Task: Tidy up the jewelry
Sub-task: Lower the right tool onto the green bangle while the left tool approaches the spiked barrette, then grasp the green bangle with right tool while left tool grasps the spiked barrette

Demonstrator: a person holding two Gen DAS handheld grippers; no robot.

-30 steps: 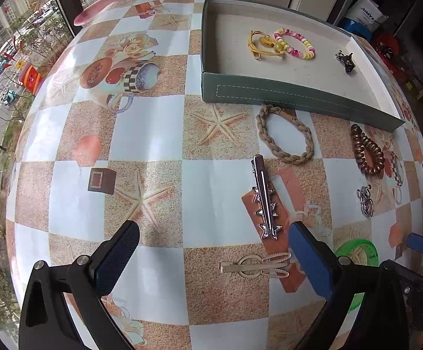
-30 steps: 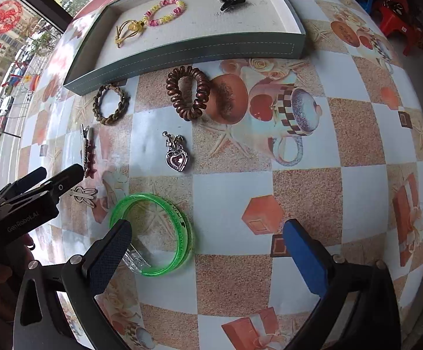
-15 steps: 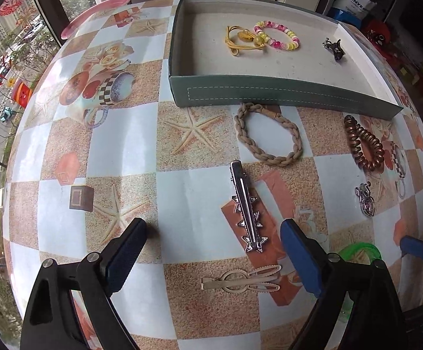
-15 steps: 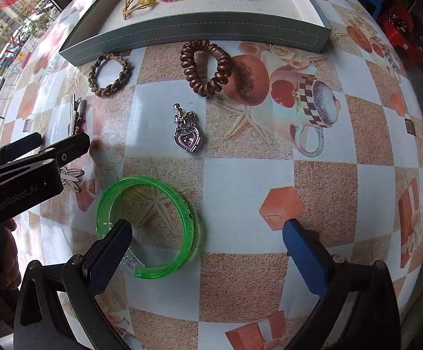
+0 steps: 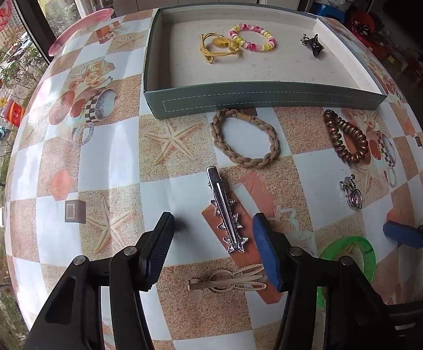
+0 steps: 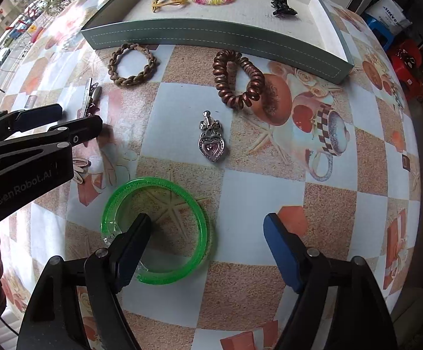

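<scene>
A silver star hair clip [image 5: 226,213] lies on the patterned tablecloth between the fingers of my left gripper [image 5: 213,232]. Its jaws are closing, and neither pad touches the clip. My right gripper [image 6: 207,233] points down over a green bangle [image 6: 153,180], jaws closing. One finger [image 6: 137,239] stands inside the ring and the other outside, so the bangle's right side lies between them, untouched. The grey-green tray [image 5: 269,99] at the back holds a yellow hair tie [image 5: 217,46], a bead bracelet [image 5: 253,36] and a black claw clip [image 5: 313,43].
Loose on the cloth are a braided tan hair tie [image 5: 246,140], a brown spiral hair tie [image 6: 237,78], a heart pendant [image 6: 211,143] and a beige clip [image 5: 229,281]. A pink plate [image 5: 77,27] sits at the far left edge. The two grippers work close together.
Both grippers' jaws have narrowed. The left one slid until the star clip lay between its fingers. The right one shifted over the bangle, so one finger now stands inside the ring.
</scene>
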